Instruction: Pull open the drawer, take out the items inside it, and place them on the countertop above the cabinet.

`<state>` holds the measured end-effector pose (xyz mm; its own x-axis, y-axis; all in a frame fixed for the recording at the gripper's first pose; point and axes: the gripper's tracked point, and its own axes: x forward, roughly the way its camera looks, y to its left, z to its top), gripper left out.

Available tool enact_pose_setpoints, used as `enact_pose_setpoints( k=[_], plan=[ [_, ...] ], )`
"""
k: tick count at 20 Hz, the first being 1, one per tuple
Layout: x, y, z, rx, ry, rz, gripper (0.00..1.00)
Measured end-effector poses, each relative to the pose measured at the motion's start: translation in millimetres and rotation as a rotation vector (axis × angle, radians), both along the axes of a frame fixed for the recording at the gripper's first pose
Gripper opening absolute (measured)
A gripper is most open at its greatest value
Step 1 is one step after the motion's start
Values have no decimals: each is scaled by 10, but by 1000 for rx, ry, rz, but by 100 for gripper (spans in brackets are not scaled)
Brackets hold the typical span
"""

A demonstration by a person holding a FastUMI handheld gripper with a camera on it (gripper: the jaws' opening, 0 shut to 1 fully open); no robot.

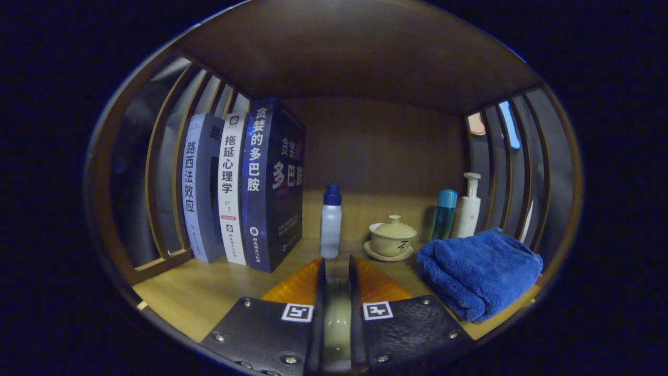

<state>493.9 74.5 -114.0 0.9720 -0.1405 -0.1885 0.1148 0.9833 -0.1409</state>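
Observation:
My gripper (336, 261) hovers over the wooden countertop (209, 297) of the cabinet, its jaws nearly together. Both fingers (319, 282) press on a narrow pale cream item (336, 318) held between them; I cannot make out its shape. Just beyond the fingertips a small clear bottle with a blue cap (331, 222) stands upright. To its right a cream lidded tea bowl (391, 237) rests on a saucer. The drawer is out of sight.
Three upright books (245, 188) stand at the back left. A folded blue towel (477, 271) lies at the right, with a blue bottle (444, 214) and a white pump bottle (468, 206) behind it. Slatted side walls and a low wooden ceiling close in the space.

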Motion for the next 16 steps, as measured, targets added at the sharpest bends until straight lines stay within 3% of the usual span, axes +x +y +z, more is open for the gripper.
enact_pose_setpoints(
  k=[3,5,6,7,12,14,16],
  plan=[
    [-5,-2,-8,-10,-6,-3,23],
    [-42,-19,-261,-10,101,-7,29],
    [-23,-14,-185,4,78,0,38],
    [10,-74,-136,3,57,-24,41],
    [-46,-169,-172,32,77,-47,40],
    [-69,-166,-127,16,62,-48,47],
    [-69,-133,-102,6,49,-35,61]
  ],
)
